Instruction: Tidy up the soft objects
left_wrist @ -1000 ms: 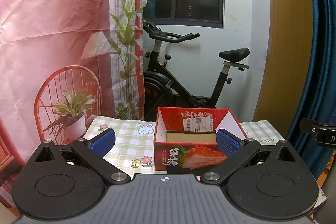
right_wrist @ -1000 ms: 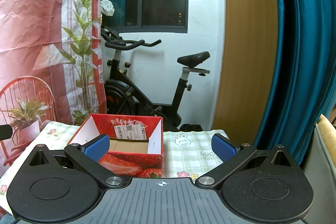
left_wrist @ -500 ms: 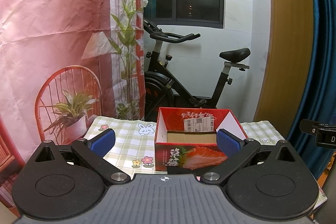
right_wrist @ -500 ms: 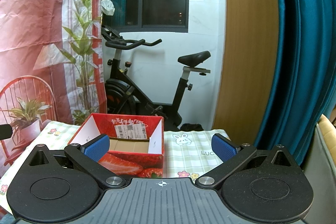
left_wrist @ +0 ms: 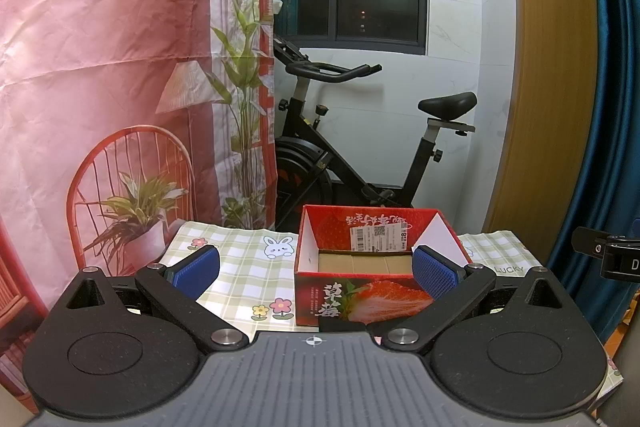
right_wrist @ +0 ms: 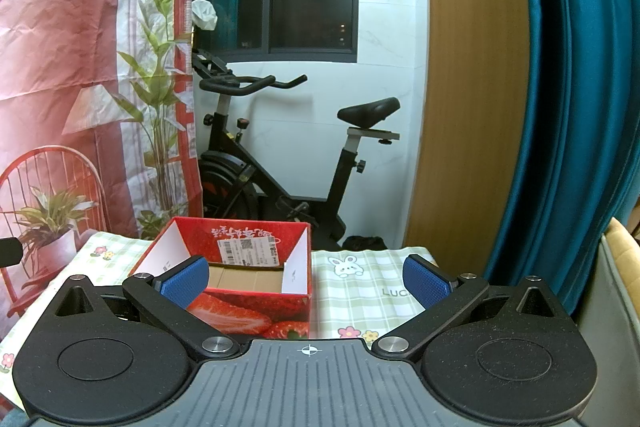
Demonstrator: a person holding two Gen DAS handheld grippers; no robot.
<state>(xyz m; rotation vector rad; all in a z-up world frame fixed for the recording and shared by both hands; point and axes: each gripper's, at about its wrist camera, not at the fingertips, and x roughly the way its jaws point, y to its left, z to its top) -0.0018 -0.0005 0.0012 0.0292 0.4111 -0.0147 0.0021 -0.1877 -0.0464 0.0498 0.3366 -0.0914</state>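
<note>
A red strawberry-print cardboard box (left_wrist: 368, 295) (right_wrist: 248, 311) stands open-topped on a green checked tablecloth (left_wrist: 248, 267) (right_wrist: 360, 291). Only its bare cardboard floor shows inside. My left gripper (left_wrist: 316, 269) hovers open just before the box, its right pad over the box's near right corner. My right gripper (right_wrist: 306, 281) is also open, with the box behind its left pad. Neither holds anything. No soft object shows in either view.
Behind the table stands a black exercise bike (left_wrist: 360, 147) (right_wrist: 280, 155) against a white wall. A pink printed backdrop (left_wrist: 100, 67) hangs at left, a teal curtain (right_wrist: 572, 107) at right. Part of the right gripper's body (left_wrist: 612, 255) shows at the left view's right edge.
</note>
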